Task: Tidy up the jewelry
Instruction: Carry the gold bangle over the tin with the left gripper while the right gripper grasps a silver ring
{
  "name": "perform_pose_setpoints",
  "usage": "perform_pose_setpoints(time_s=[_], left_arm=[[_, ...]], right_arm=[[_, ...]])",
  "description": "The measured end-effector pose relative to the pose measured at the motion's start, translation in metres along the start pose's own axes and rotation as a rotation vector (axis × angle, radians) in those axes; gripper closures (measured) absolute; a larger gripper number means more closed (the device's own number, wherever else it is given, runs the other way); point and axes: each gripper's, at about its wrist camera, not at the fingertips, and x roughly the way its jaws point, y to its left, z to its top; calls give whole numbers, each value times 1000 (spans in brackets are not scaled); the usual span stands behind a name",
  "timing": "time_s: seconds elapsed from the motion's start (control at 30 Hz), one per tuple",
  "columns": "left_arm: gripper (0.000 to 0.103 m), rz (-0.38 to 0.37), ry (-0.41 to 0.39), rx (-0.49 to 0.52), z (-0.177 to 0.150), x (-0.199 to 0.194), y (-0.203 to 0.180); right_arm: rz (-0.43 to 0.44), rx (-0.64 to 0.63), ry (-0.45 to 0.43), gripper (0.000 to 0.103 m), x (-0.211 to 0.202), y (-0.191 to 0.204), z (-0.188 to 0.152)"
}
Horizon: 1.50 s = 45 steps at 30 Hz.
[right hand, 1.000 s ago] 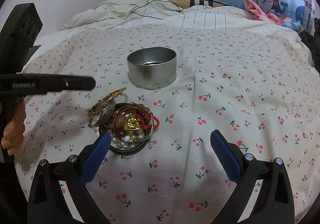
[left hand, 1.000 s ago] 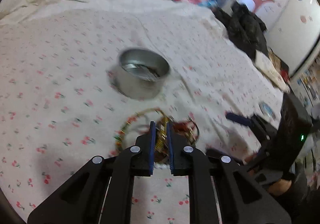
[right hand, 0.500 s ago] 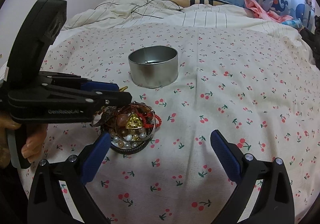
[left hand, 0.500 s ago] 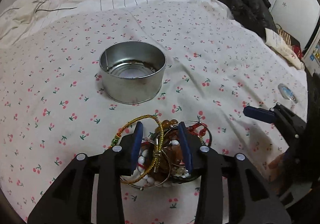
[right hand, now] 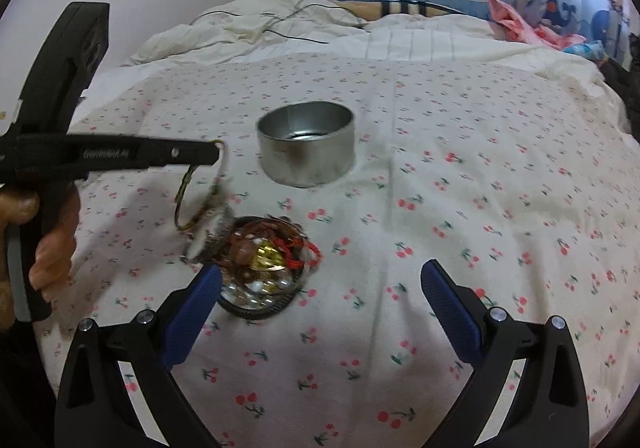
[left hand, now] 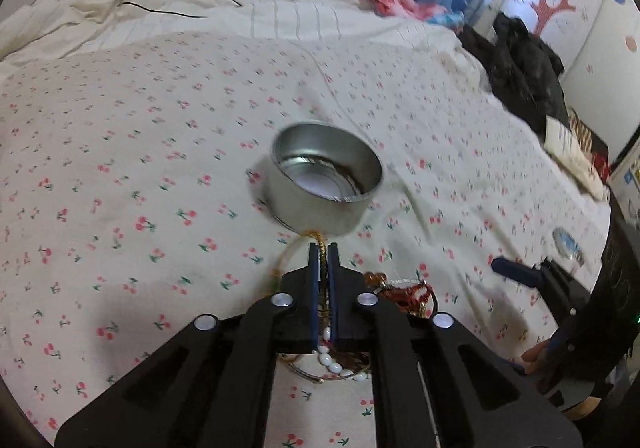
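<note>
The left gripper is clenched on a thin gold wire bangle, its jaws having just closed, lifting it off the tangled pile of beads and bracelets lying just in front of the round silver metal tin. The right gripper, nearer than the pile, hangs wide and empty. The pick seems done; next, carry the bangle over the tin's rim and release, watching for snagged strands.

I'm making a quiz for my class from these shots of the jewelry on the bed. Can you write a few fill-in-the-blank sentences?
1. The left gripper is shut on a gold ____.
2. The round tin is made of ____.
3. The right gripper has its jaws ____.
4. The bedsheet is printed with small red ____.

Missing words: bangle; metal; open; cherries
</note>
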Motion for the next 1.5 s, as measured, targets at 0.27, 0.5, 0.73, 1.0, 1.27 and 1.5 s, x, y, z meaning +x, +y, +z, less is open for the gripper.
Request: perform_pose_setpoints(time_s=[0.27,0.5,0.73,1.0,1.27,1.5], left_arm=[[100,-8,-44,-44,10,-15,14],[100,-11,-70,-66,13,-25,23],[100,-17,-86,-83,15,-31,29],[100,-18,-85,-80,15,-31,27],[100,-19,-89,-85,16,-32,28],[100,-15,-93,-81,17,-31,28]], right_arm=[[267,-115,-6,26,4,39,11],[282,-107,71,47,37,49,27],[249,-112,172,68,67,44,40],[251,-99,219,89,81,40,52],[225,-120,164,95,70,38,57],[229,-58,68,95,42,20,60]])
